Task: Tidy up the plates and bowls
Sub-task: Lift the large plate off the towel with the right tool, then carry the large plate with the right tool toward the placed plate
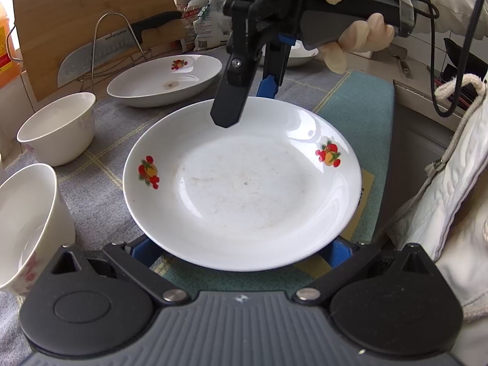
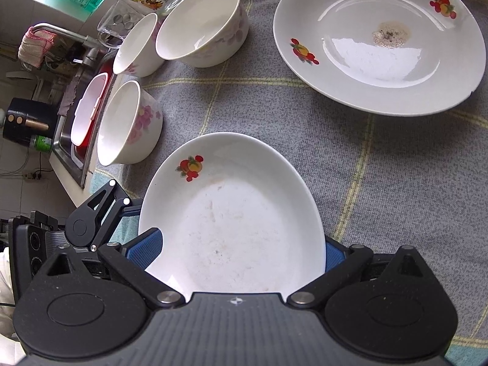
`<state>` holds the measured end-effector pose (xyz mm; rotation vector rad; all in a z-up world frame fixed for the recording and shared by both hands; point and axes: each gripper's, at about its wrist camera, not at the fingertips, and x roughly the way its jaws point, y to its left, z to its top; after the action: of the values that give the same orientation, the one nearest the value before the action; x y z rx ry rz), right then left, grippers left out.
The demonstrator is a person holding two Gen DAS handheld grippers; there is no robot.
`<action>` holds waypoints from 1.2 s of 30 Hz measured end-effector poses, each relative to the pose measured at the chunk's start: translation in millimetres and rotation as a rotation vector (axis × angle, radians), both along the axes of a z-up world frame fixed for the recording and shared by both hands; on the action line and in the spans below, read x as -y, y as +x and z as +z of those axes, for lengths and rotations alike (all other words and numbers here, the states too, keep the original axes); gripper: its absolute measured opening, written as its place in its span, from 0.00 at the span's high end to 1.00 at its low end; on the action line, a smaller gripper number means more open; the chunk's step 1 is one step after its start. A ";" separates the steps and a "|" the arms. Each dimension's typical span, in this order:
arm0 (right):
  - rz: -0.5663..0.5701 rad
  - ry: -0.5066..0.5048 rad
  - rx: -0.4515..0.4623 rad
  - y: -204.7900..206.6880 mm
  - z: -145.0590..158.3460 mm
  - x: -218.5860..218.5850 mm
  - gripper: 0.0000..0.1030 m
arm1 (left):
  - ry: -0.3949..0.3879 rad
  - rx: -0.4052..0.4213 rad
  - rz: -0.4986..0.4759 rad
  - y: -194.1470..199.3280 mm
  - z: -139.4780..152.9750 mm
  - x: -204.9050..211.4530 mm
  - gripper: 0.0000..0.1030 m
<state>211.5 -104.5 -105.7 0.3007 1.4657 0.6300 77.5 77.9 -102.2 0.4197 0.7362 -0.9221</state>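
Note:
A white plate with fruit prints lies between the two grippers on a grey checked cloth. My left gripper is open wide, its blue pads at the plate's near rim, the plate lying over the gap. My right gripper reaches in from the far side, one finger above the far rim and one below. In the right wrist view the same plate fills the space between the open right gripper's blue pads. A second fruit-print plate lies apart on the cloth.
Three white floral bowls stand along the cloth's edge beside a sink. A knife on a wire rack and a cutting board stand behind the far plate. Another white dish is at the back.

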 end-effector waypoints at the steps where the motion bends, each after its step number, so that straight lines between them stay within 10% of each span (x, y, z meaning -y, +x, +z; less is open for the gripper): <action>1: 0.001 -0.002 -0.002 0.6 0.0 -0.5 0.00 | 0.001 0.000 -0.001 0.3 0.1 0.1 0.00; 36: 0.031 -0.031 0.071 -5.2 15.3 2.6 0.00 | -0.007 -0.018 -0.009 9.6 11.7 12.8 0.01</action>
<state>206.2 -107.1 -90.4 0.2296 1.4133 0.6360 87.1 65.1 -90.5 0.4092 0.7482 -0.9372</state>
